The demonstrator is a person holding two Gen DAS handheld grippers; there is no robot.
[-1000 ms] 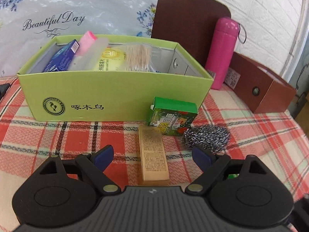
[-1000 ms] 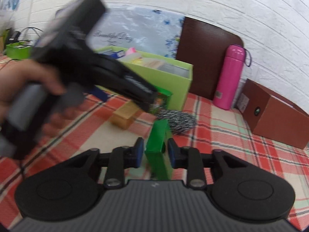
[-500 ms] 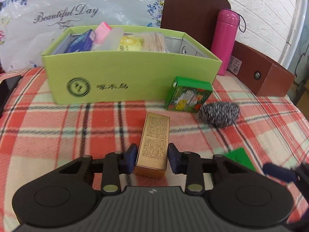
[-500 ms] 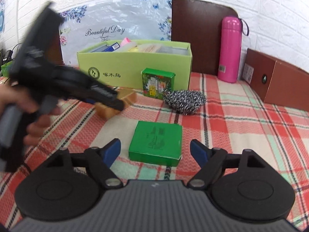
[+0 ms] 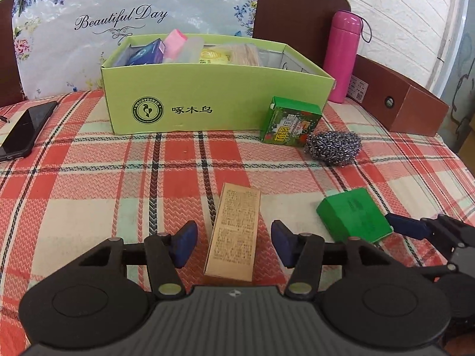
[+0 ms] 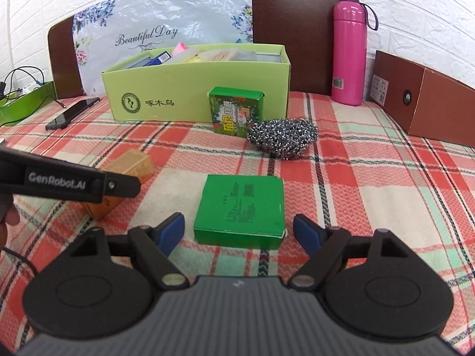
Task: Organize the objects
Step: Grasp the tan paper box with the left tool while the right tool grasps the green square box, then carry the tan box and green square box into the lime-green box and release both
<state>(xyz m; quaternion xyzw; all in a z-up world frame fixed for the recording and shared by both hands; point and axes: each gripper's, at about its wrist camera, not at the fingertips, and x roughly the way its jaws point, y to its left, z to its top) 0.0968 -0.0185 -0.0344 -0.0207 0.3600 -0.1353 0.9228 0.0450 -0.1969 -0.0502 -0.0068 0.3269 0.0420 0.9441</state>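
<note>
A tan carton (image 5: 234, 231) lies flat on the checked cloth between the open fingers of my left gripper (image 5: 234, 244), untouched; it also shows in the right wrist view (image 6: 130, 167). A flat green box (image 6: 242, 209) lies between the open fingers of my right gripper (image 6: 239, 233), untouched; it also shows in the left wrist view (image 5: 353, 215). A lime green open box (image 5: 213, 101) with several items inside stands at the back. A small green printed carton (image 6: 236, 112) and a steel scourer (image 6: 282, 139) lie in front of it.
A pink flask (image 6: 348, 53) and a brown box (image 6: 421, 101) stand at the back right. A black phone (image 5: 23, 130) lies at the left. A green tray with cables (image 6: 23, 101) sits far left. The left gripper's body (image 6: 68, 182) crosses the right wrist view.
My left gripper was shut on the tan carton half a second ago and has opened, pulled back from the lime box. My right gripper stays open around the green box it let go of earlier.
</note>
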